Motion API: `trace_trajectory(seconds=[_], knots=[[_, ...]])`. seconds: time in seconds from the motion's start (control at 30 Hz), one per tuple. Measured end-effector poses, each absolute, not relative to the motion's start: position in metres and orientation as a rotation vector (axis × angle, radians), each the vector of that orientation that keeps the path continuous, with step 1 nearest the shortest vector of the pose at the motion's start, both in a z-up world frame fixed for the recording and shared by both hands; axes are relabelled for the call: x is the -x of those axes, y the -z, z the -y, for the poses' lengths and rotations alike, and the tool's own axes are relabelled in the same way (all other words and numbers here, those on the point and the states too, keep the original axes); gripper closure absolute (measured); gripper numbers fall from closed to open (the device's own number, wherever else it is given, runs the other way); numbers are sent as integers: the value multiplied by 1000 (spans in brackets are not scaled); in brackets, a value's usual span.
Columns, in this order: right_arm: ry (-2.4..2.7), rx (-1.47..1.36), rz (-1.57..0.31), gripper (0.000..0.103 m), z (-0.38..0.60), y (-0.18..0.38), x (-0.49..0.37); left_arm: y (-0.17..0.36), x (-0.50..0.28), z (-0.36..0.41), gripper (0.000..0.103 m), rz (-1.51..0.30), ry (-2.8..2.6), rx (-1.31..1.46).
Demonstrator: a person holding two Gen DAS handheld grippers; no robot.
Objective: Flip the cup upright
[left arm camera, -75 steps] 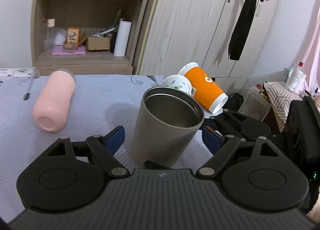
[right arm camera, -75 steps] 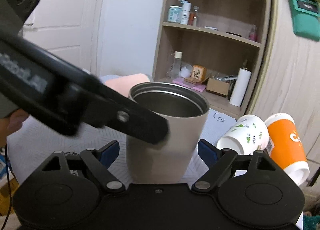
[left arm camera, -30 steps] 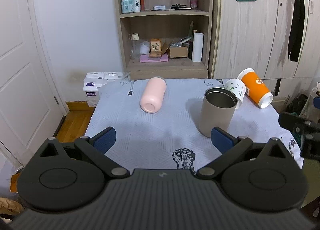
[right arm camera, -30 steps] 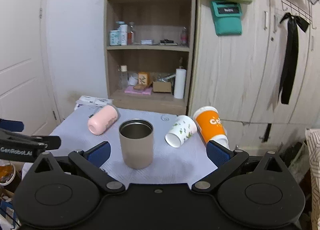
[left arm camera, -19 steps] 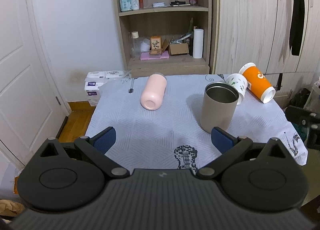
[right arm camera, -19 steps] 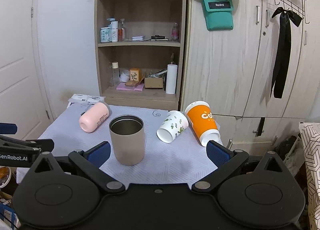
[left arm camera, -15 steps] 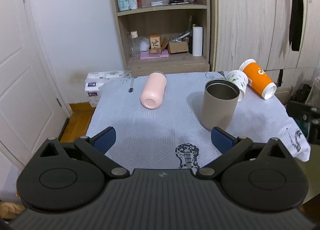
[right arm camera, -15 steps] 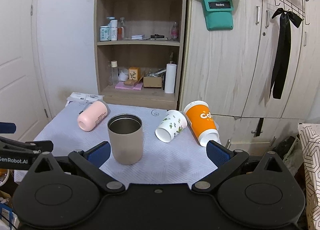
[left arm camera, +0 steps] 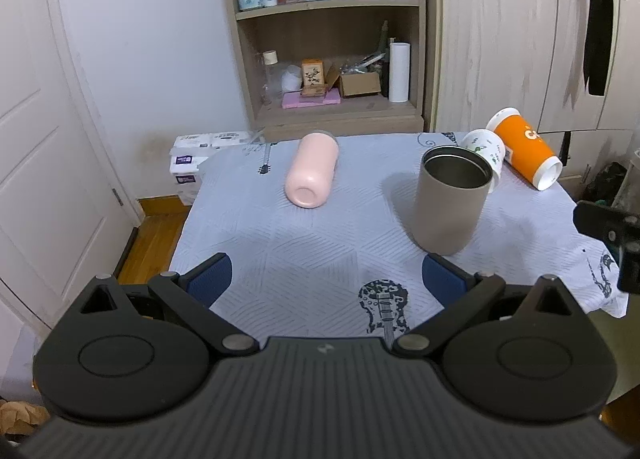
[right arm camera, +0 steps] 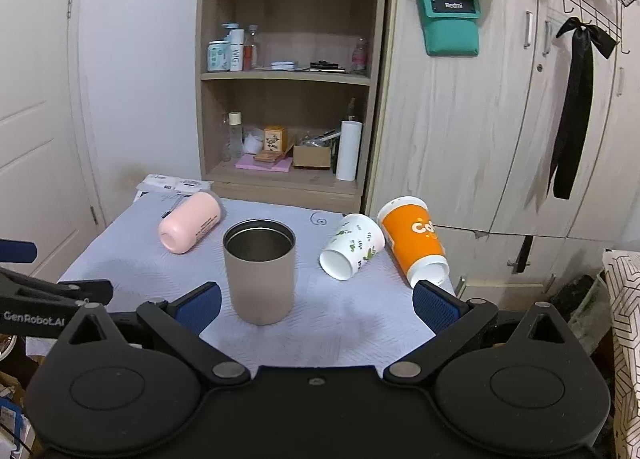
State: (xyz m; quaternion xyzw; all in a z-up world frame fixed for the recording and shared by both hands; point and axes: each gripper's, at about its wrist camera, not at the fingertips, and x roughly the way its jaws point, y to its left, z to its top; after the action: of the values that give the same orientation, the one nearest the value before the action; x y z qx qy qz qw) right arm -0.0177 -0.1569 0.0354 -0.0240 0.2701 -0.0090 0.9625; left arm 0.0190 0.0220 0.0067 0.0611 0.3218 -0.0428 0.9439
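Observation:
A beige steel tumbler (left arm camera: 452, 203) (right arm camera: 260, 271) stands upright, mouth up, on the table. A pink cup (left arm camera: 312, 175) (right arm camera: 190, 227), a white floral cup (left arm camera: 482, 151) (right arm camera: 352, 247) and an orange cup (left arm camera: 524, 149) (right arm camera: 414, 241) lie on their sides. My left gripper (left arm camera: 326, 281) is open and empty, held back over the table's near edge. My right gripper (right arm camera: 316, 305) is open and empty, held back from the tumbler.
The table carries a pale blue patterned cloth (left arm camera: 320, 251) (right arm camera: 352, 323). A wooden shelf unit (right arm camera: 288, 107) and wardrobe doors (right arm camera: 480, 139) stand behind it. A white door (left arm camera: 40, 139) is at the left. Part of the left gripper (right arm camera: 40, 299) shows in the right wrist view.
Both grippers let go of the upright tumbler and drew back from the table with jaws wide open. The tumbler stays standing; the other cups have not moved.

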Motion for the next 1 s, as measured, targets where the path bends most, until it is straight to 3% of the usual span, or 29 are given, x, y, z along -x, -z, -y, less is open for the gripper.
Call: trace_trajectory(seconds=[1.0], knots=[[56,72,-533,0,154,-35,20,-5,-17,-18,0,-628,65,-188]])
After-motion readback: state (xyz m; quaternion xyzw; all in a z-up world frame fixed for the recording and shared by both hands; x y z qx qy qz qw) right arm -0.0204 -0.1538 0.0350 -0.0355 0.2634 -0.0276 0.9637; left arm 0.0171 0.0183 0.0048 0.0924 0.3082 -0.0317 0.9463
